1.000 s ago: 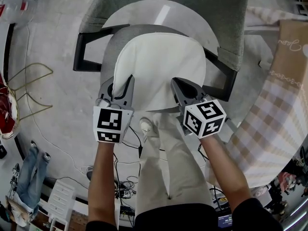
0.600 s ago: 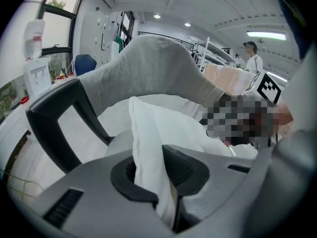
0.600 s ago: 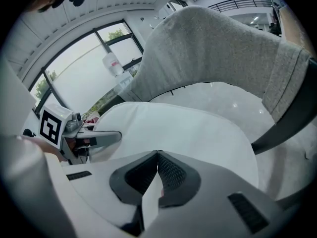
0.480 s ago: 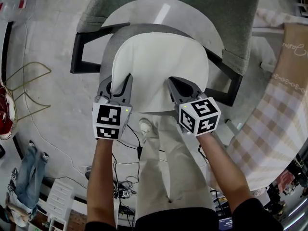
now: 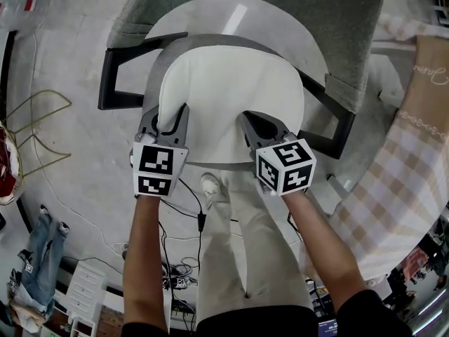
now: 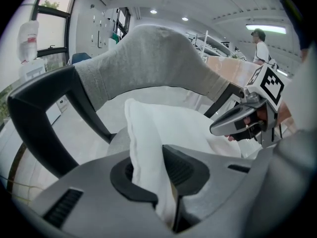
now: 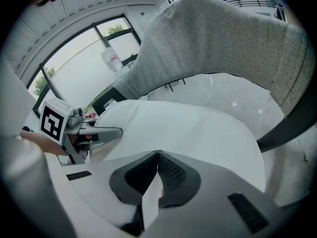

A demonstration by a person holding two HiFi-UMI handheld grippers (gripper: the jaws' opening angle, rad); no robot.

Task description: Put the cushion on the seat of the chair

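A white round cushion [image 5: 228, 104] lies over the grey seat of the chair [image 5: 158, 65], which has a grey curved back [image 5: 337, 20] and black armrests. My left gripper [image 5: 167, 121] is shut on the cushion's near left edge, a thick fold of cushion [image 6: 148, 152] pinched between its pads. My right gripper [image 5: 254, 128] is shut on the near right edge, a thin flap of cushion [image 7: 151, 200] squeezed between its jaws. The cushion's far side [image 7: 198, 128] spreads flat toward the backrest.
A table with a checked cloth [image 5: 407, 188] stands at the right. Cables [image 5: 42, 118] trail over the floor at the left and below the chair. My legs [image 5: 238, 244] stand just in front of the seat. A person [image 6: 258, 46] stands far off.
Both grippers have sunk with the cushion toward the seat and shifted slightly to the chair; the cushion now lies lower and flatter over the seat.
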